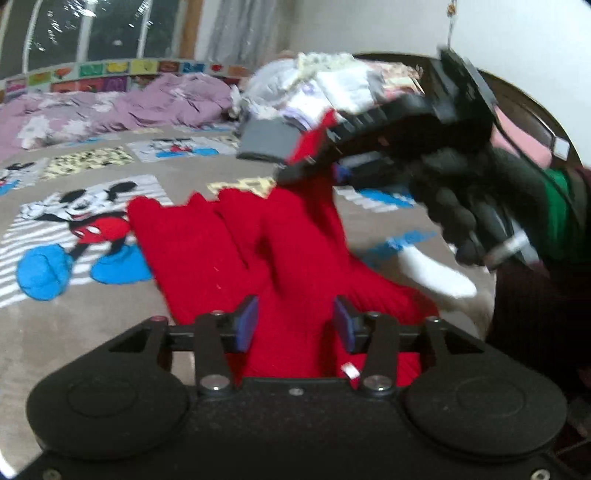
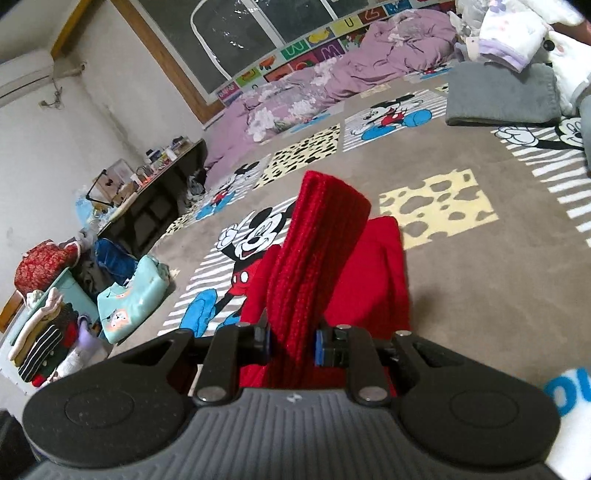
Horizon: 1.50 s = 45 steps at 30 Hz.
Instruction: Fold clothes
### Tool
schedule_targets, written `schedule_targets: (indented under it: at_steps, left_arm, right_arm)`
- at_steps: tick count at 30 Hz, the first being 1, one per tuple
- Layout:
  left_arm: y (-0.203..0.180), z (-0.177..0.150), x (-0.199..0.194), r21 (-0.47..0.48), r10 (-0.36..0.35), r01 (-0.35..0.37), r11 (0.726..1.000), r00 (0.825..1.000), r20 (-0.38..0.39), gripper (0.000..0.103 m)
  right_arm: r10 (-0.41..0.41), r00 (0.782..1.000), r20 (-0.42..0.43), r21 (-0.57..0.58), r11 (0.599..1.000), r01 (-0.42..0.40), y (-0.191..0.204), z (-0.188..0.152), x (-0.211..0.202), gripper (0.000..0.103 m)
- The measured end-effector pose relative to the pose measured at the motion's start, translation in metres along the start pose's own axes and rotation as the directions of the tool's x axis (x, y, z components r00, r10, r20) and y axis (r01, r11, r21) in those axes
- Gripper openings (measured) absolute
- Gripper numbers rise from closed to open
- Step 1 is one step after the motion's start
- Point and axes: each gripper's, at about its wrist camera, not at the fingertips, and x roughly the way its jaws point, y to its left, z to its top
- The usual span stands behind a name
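A red knitted garment (image 1: 236, 243) lies on a Mickey Mouse blanket (image 1: 92, 325), partly lifted. My left gripper (image 1: 295, 325) hovers over its near part, fingers apart with red fabric between them, not pinched. My right gripper (image 2: 291, 345) is shut on a ribbed red strip (image 2: 317, 236) that rises upright ahead of it. In the left wrist view the right gripper (image 1: 310, 158) holds that strip up above the garment, gripped by a gloved hand (image 1: 465, 199).
A folded grey cloth (image 2: 502, 96) and a pile of white clothes (image 2: 517, 33) lie at the far side. A purple quilt (image 2: 332, 81) lies along the window. Stacked clothes (image 2: 48, 332) and a low table (image 2: 155, 192) stand at left. A white sock (image 1: 436, 273) lies beside the garment.
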Motion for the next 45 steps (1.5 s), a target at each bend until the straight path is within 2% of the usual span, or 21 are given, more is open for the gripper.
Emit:
schedule_targets:
  at_steps: [2, 6, 10, 19, 24, 25, 27, 29, 34, 38, 43, 45]
  left_arm:
    - [-0.002, -0.003, 0.005, 0.015, -0.025, 0.026, 1.0, 0.999, -0.036, 0.044]
    - [-0.008, -0.009, 0.009, 0.05, -0.031, 0.036, 0.998, 0.996, -0.079, 0.044]
    - [-0.007, -0.012, 0.005, 0.043, -0.036, 0.039, 0.998, 0.996, -0.076, 0.044]
    - [0.02, -0.01, -0.004, -0.085, -0.046, 0.043, 0.995, 0.999, -0.027, 0.044]
    - [0.019, -0.012, -0.006, -0.077, -0.064, 0.062, 0.995, 0.998, -0.017, 0.044]
    - [0.017, -0.012, -0.005, -0.071, -0.07, 0.068, 0.995, 0.997, -0.021, 0.044]
    - [0.018, -0.013, -0.006, -0.077, -0.073, 0.071, 0.994, 0.997, -0.023, 0.044]
    - [0.02, -0.014, -0.006, -0.085, -0.076, 0.074, 0.994, 0.997, -0.025, 0.044]
    - [0.024, -0.016, -0.008, -0.106, -0.083, 0.079, 0.991, 0.996, -0.028, 0.044]
    - [0.027, -0.018, -0.009, -0.122, -0.088, 0.084, 0.989, 0.996, -0.031, 0.043]
    - [0.031, -0.018, -0.007, -0.148, -0.101, 0.095, 0.984, 0.994, -0.036, 0.043]
    - [0.032, -0.018, -0.006, -0.153, -0.103, 0.096, 0.983, 0.994, -0.039, 0.043]
  right_arm:
    - [-0.007, 1.0, -0.007, -0.009, 1.0, 0.007, 0.006, 0.002, 0.006, 0.022]
    - [-0.028, 0.999, -0.024, -0.046, 0.999, 0.027, 0.021, 0.008, 0.019, 0.022]
    - [-0.048, 0.998, -0.043, -0.071, 0.996, 0.044, 0.035, 0.014, 0.034, 0.022]
    - [-0.119, 0.99, -0.077, -0.085, 0.99, 0.112, 0.054, 0.015, 0.072, 0.026]
    - [-0.138, 0.986, -0.098, -0.072, 0.989, 0.131, 0.052, 0.013, 0.087, 0.027]
    - [-0.135, 0.985, -0.103, -0.062, 0.99, 0.129, 0.052, 0.013, 0.09, 0.029]
    - [-0.129, 0.985, -0.113, -0.041, 0.991, 0.125, 0.05, 0.013, 0.094, 0.039]
    - [-0.121, 0.985, -0.122, -0.023, 0.993, 0.119, 0.05, 0.013, 0.098, 0.058]
    - [-0.079, 0.993, -0.091, -0.054, 0.996, 0.074, 0.057, 0.018, 0.092, 0.059]
    - [-0.09, 0.992, -0.088, -0.035, 0.996, 0.087, 0.041, 0.024, 0.091, 0.059]
    - [-0.103, 0.98, -0.172, -0.042, 0.994, 0.098, 0.015, 0.018, 0.114, 0.059]
    - [-0.083, 0.98, -0.183, -0.062, 0.995, 0.073, 0.015, 0.014, 0.119, 0.058]
